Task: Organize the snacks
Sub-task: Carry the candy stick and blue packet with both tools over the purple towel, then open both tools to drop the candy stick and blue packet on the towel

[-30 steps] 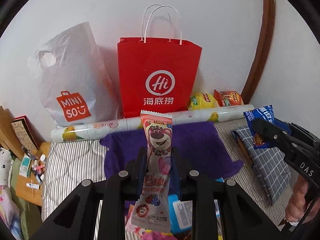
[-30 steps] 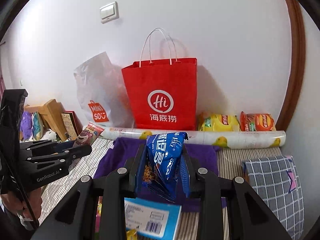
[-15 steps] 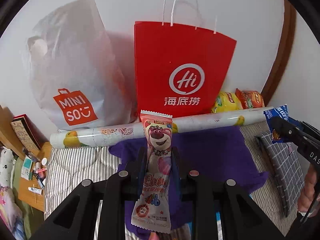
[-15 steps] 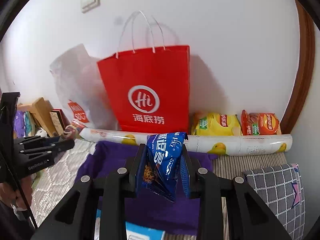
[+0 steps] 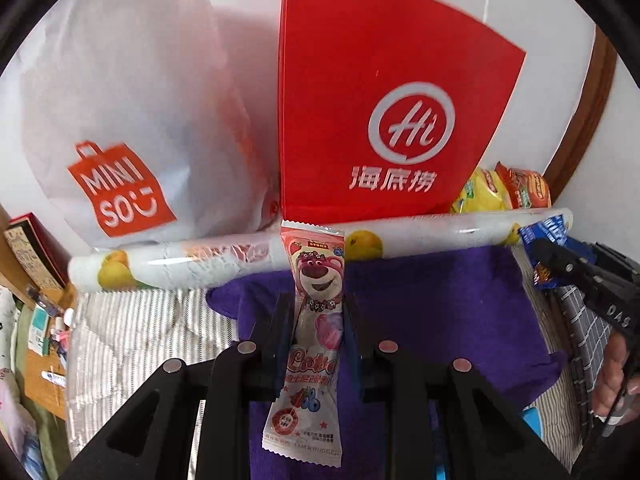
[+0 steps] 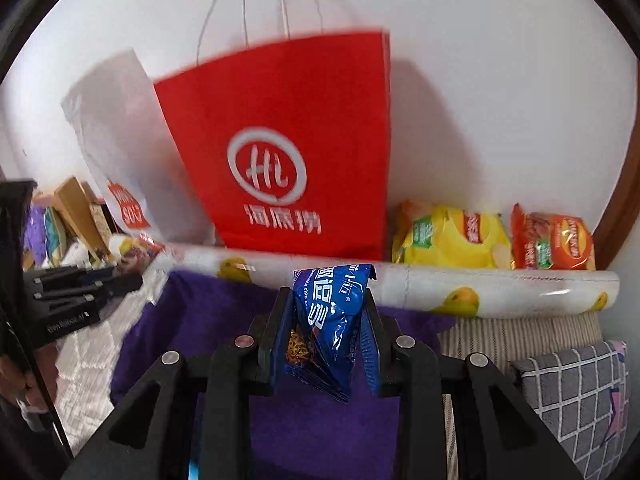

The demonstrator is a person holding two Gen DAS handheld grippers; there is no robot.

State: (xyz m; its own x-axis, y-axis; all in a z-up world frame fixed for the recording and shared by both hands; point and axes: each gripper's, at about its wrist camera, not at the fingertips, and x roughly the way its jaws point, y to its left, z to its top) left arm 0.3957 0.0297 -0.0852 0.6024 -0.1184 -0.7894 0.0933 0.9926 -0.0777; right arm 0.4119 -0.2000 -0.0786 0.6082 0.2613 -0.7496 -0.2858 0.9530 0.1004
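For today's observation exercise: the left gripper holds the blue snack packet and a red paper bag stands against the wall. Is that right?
Not quite. In the left wrist view the left gripper holds the pink bear-print packet, not the blue one. The red paper bag does stand against the wall.

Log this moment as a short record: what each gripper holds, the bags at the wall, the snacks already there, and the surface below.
left gripper: shut on the pink bear-print candy packet
right gripper: shut on the blue snack packet
bags at wall: red paper bag, white MINISO plastic bag to its left
snacks at wall: yellow chip bag, orange chip bag, behind the fruit-print roll
surface: purple cloth on striped bedding
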